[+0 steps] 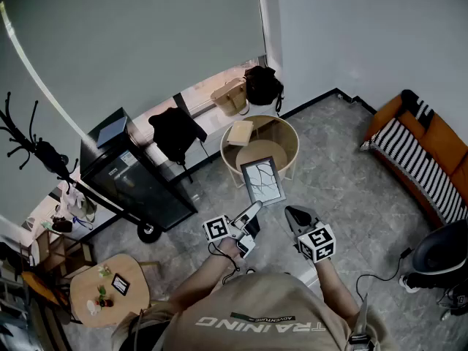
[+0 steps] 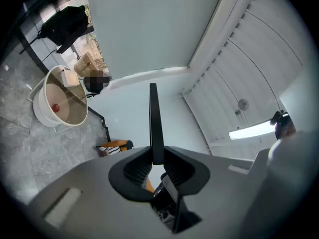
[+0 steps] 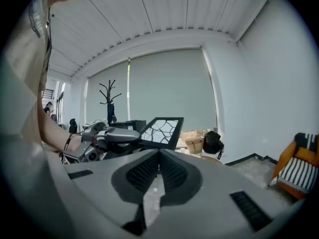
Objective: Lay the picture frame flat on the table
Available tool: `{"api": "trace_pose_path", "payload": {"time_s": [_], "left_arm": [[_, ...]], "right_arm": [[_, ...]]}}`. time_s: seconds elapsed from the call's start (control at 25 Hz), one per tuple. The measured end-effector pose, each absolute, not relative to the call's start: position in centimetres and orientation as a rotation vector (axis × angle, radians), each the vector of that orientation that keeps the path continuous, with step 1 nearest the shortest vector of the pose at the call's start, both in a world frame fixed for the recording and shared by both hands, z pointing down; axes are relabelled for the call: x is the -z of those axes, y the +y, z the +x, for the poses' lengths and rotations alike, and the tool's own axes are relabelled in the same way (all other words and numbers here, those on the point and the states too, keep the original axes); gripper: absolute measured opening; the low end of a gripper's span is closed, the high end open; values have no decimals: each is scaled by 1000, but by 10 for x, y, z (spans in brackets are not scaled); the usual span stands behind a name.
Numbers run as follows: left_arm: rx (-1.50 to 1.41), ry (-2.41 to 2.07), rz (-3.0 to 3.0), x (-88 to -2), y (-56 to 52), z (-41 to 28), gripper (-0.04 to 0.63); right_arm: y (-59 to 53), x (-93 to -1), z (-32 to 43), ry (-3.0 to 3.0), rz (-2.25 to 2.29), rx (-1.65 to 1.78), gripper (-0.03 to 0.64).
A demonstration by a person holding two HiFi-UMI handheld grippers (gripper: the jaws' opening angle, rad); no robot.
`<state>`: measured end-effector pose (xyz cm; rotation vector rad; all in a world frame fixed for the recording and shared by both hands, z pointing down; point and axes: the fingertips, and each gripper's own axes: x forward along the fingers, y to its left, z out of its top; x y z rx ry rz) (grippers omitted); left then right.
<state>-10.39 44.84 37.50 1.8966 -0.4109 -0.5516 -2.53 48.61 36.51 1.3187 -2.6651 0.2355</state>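
Jaws of the left gripper (image 2: 158,164) pinch one edge of the black rectangular picture frame (image 1: 263,180) with a white branching pattern, so it is carried in the air and stands edge-on straight out of the grip. Jaws of the right gripper (image 3: 159,169) are pressed together on nothing, probably kept free to steady it. The frame hangs over the grey floor (image 1: 344,189) by the near rim of the round cream bench (image 1: 292,134), not yet lying on it.
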Motion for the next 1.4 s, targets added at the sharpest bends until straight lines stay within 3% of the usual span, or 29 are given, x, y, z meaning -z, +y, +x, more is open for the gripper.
{"api": "trace_pose_path", "payload": {"time_s": [1.4], "left_arm": [[497, -436, 1752, -463, 376, -188, 75]], "right_arm": [[432, -426, -79, -2542, 1345, -377, 8]]}}
